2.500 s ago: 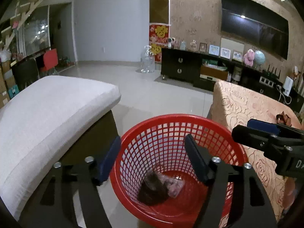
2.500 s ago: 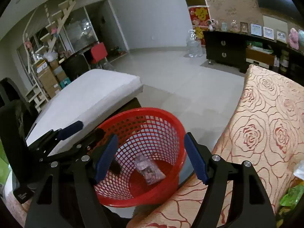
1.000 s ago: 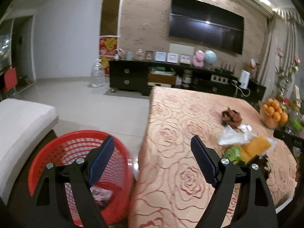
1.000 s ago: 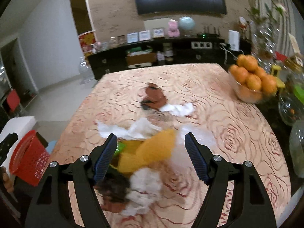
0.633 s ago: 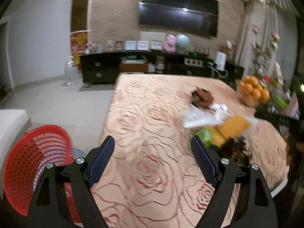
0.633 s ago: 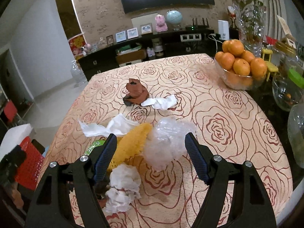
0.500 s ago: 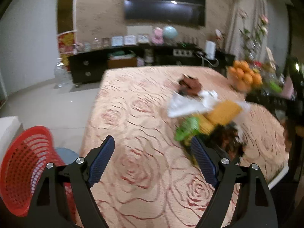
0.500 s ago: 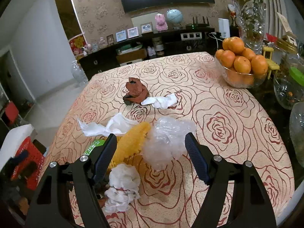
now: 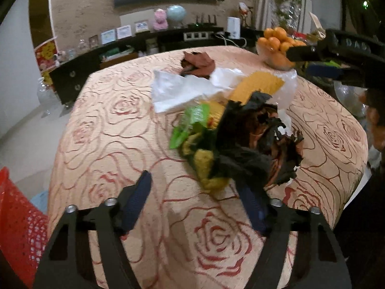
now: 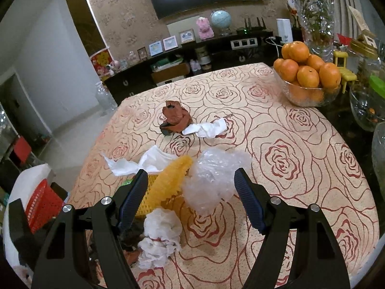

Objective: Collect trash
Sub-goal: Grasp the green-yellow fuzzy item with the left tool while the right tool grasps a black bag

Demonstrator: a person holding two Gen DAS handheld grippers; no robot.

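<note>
A heap of trash lies on the rose-patterned tablecloth [image 10: 288, 159]: a black crumpled wrapper [image 9: 252, 144], a green wrapper [image 9: 190, 125], yellow mesh [image 10: 168, 183], a clear plastic bag [image 10: 211, 178], white tissues [image 10: 161, 231] and a brown wrapper [image 10: 175, 116] farther back. My left gripper [image 9: 195, 202] points down at the heap's near edge. Its jaws are closing and the black wrapper brushes the right finger, but the pads press on nothing. My right gripper [image 10: 191, 198] hangs open over the clear bag and the mesh. The red basket [image 9: 16, 216] stands below the table's left edge.
A glass bowl of oranges [image 10: 305, 77] sits at the table's far right, with glass vases and jars [image 10: 312, 19] beside it. A dark sideboard [image 10: 173, 67] and a TV line the back wall. The near right of the cloth is bare.
Both grippers have swung from the red basket to the table. The left one has dropped close to the trash heap and its jaws have narrowed. The right one has hardly moved in the last half second.
</note>
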